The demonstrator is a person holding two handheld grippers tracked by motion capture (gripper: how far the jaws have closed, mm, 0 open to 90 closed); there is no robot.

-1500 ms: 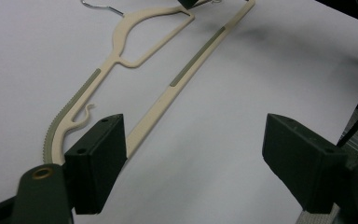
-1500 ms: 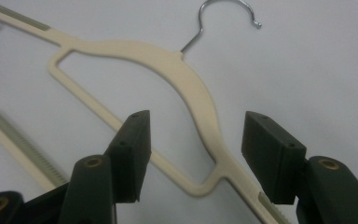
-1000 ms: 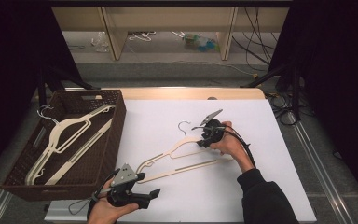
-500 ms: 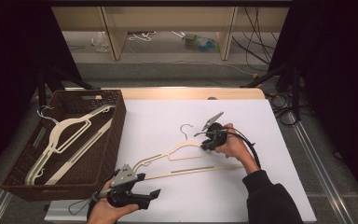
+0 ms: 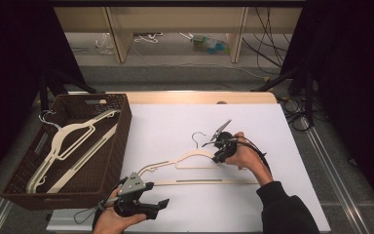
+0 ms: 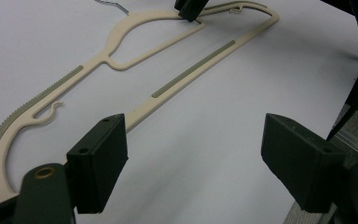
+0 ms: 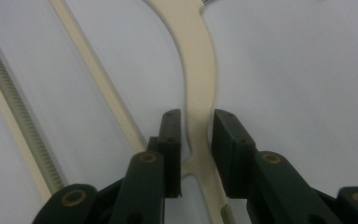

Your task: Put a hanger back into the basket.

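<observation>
The right gripper [image 5: 213, 142] straddles the shoulder of the cream hanger [image 5: 195, 158] that lies flat on the white table [image 5: 282, 146]. In the right gripper view its jaws sit either side of the hanger's arm with a thin gap on the left side, so they are not yet clamped; they have just been opening slightly after closing. The left gripper [image 5: 158, 204] hovers at 7 o'clock of the table, jaws wide apart and holding nothing, aimed at the hanger's near end [image 6: 9, 140].

The hanger rests at the table's centre, hook [image 5: 198, 136] pointing to 12 o'clock. At 9 o'clock stands a brown basket [image 5: 119, 141] that already holds another hanger [image 5: 63, 141].

Judged step: securing the grip on the hanger. The next move calls for full closure on the arm, then a lift and transfer toward 9 o'clock into the basket, with the hook kept clear of the basket rim.
</observation>
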